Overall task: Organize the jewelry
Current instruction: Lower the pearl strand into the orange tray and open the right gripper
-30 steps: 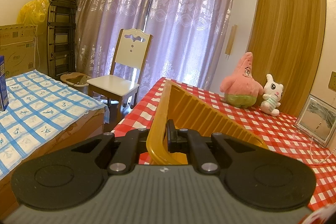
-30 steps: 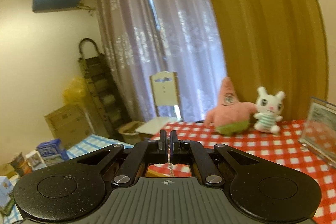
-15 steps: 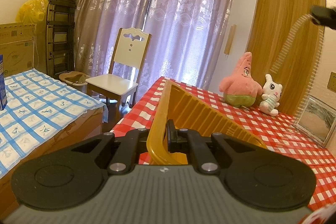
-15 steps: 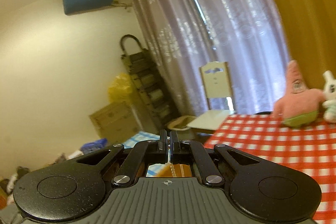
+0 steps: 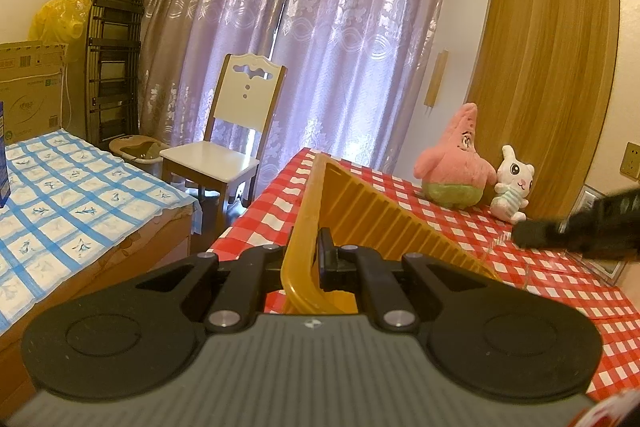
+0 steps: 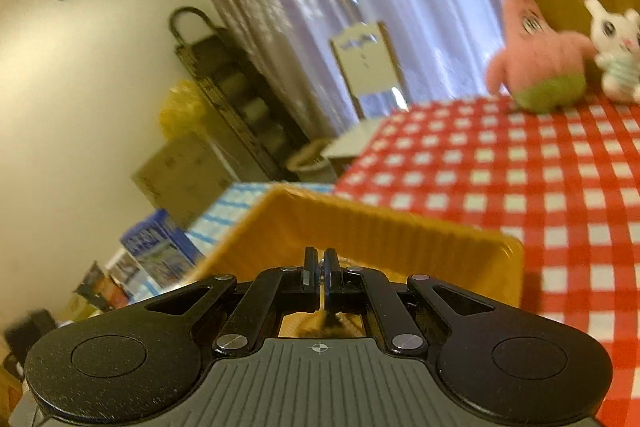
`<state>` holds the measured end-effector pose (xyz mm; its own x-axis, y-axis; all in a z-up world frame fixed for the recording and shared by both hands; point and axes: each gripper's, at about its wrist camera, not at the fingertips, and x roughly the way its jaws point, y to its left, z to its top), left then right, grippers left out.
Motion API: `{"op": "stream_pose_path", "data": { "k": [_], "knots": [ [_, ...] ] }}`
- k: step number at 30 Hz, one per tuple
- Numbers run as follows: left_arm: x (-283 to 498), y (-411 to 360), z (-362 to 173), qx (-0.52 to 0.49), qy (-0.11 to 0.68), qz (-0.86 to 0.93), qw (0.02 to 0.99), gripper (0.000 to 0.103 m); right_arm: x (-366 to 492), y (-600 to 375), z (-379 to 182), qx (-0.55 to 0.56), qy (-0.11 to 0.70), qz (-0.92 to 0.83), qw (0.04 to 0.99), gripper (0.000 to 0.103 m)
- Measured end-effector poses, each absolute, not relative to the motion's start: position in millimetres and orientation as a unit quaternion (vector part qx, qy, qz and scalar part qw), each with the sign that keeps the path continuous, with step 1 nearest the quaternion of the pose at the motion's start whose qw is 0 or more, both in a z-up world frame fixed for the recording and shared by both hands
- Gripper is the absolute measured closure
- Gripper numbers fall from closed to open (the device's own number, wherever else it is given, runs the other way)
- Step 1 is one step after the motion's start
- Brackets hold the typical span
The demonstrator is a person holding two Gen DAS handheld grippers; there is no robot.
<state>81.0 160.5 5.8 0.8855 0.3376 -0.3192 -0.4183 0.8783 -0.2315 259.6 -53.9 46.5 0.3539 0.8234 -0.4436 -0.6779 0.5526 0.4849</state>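
A red-and-white checked cloth covers the bench (image 5: 560, 291) in a curtained bedroom. Nearest, the left hand-held gripper (image 5: 310, 259) is clamped on the rim of a ribbed yellow plastic tray (image 5: 384, 223), steadying it at the bench's edge. The right hand-held gripper (image 6: 320, 273) hangs over that tray with its jaws nearly closed on a thin beaded chain (image 6: 321, 273); most of the chain is hidden under the gripper body, and I cannot tell whether it reaches the tray floor. To do this well, I would lower until the chain pools inside the walls, then release. What else the tray holds is out of sight. Farther back sit a pink star-shaped plush toy (image 5: 456, 167) and a white rabbit plush (image 5: 512, 187).
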Motion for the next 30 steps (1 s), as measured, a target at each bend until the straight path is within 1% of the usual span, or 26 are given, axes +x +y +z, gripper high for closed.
{"op": "stream_pose_path", "data": {
  "k": [2,8,14,20,21,23,24,25,27,30],
  "knots": [
    [80.9,160.6,5.9,-0.148,0.136,0.197,0.960,0.097,260.9,-52.3,42.0,0.103,0.337,0.455,0.818,0.101],
    [79.2,160.7,6.0,-0.149,0.137,0.199,0.959,0.097,254.0,-51.0,39.9,0.113,0.314,0.474,0.815,0.101],
    [75.5,163.9,4.5,-0.150,0.138,0.199,0.959,0.097,261.5,-48.7,5.1,0.067,0.378,0.405,0.830,0.101],
    [73.6,164.1,3.1,-0.151,0.139,0.200,0.958,0.097,258.7,-60.4,-1.8,0.063,0.378,0.386,0.839,0.097],
    [74.0,167.3,1.5,-0.152,0.139,0.200,0.958,0.097,257.8,-62.2,-2.0,0.066,0.379,0.386,0.839,0.094],
    [73.9,168.4,0.1,-0.152,0.139,0.200,0.958,0.096,252.5,-67.6,-3.3,0.068,0.379,0.383,0.840,0.081],
    [73.5,168.7,-0.4,-0.153,0.139,0.200,0.958,0.096,249.9,-69.1,-1.9,0.070,0.376,0.379,0.843,0.068],
    [73.6,168.4,-0.6,-0.152,0.140,0.201,0.958,0.096,246.3,-70.7,-0.8,0.073,0.372,0.376,0.845,0.060],
    [73.6,169.6,-1.5,-0.152,0.141,0.202,0.957,0.096,242.4,-77.0,-0.7,0.078,0.369,0.373,0.848,0.057],
    [73.7,170.7,-1.7,-0.153,0.143,0.203,0.956,0.096,238.0,-84.4,-0.7,0.089,0.370,0.369,0.848,0.056]
  ]
}}
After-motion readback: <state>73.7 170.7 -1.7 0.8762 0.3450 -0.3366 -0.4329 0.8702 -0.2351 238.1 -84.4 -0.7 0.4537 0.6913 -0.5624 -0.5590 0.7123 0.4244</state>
